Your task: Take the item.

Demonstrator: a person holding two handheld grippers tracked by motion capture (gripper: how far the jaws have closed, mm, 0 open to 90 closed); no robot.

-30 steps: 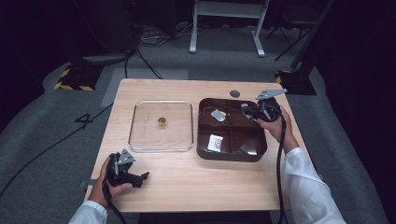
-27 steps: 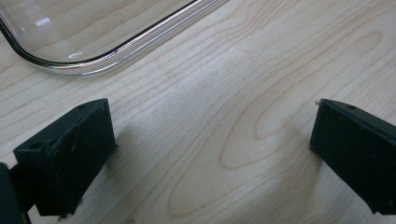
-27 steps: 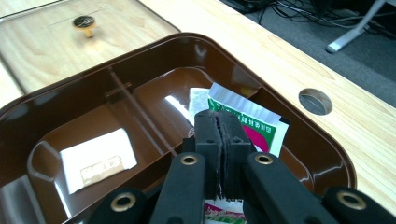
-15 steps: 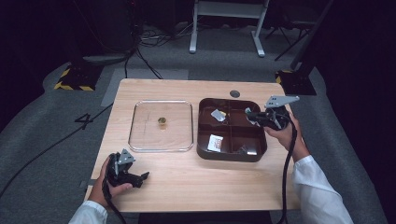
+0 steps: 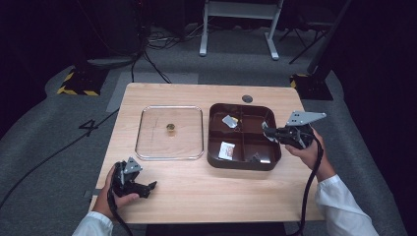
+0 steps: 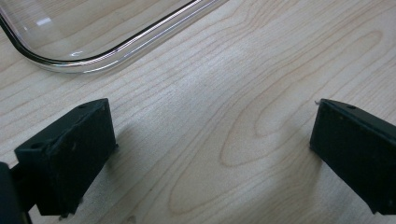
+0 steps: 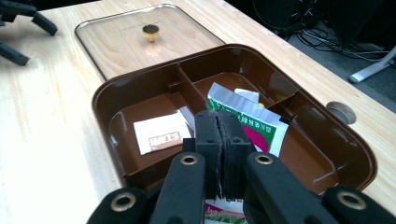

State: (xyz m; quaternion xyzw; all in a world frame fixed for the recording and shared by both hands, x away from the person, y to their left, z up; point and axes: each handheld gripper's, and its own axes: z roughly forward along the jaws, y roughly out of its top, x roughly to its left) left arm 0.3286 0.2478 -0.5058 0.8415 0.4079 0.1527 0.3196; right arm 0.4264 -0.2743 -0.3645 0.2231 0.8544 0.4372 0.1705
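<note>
You are gripping a green-and-white sachet (image 7: 247, 122) in your right gripper (image 7: 218, 140): its fingers (image 7: 208, 135) are pressed together on the packet's edge, holding it above the near-right part of the brown compartment tray (image 7: 116, 93), over the divider. This reads as the lifting-out step, with the sachet pinched and clear of the tray floor. A white sachet (image 7: 161, 135) is lying flat in the tray's near-left compartment, and another pale packet (image 5: 229, 121) is sitting in a far compartment. The clear glass lid (image 5: 169, 132) with its small brass knob (image 5: 170, 128) is resting on the worktop (image 5: 221, 196) just left of the tray. Your left gripper (image 5: 142, 188) is waiting on the worktop near the lid's front corner, fingers (image 6: 70, 154) spread wide and holding nothing. Next, you are likely carrying the sachet clear of the tray rim; keep the pinch firm, since only an edge is caught.
</note>
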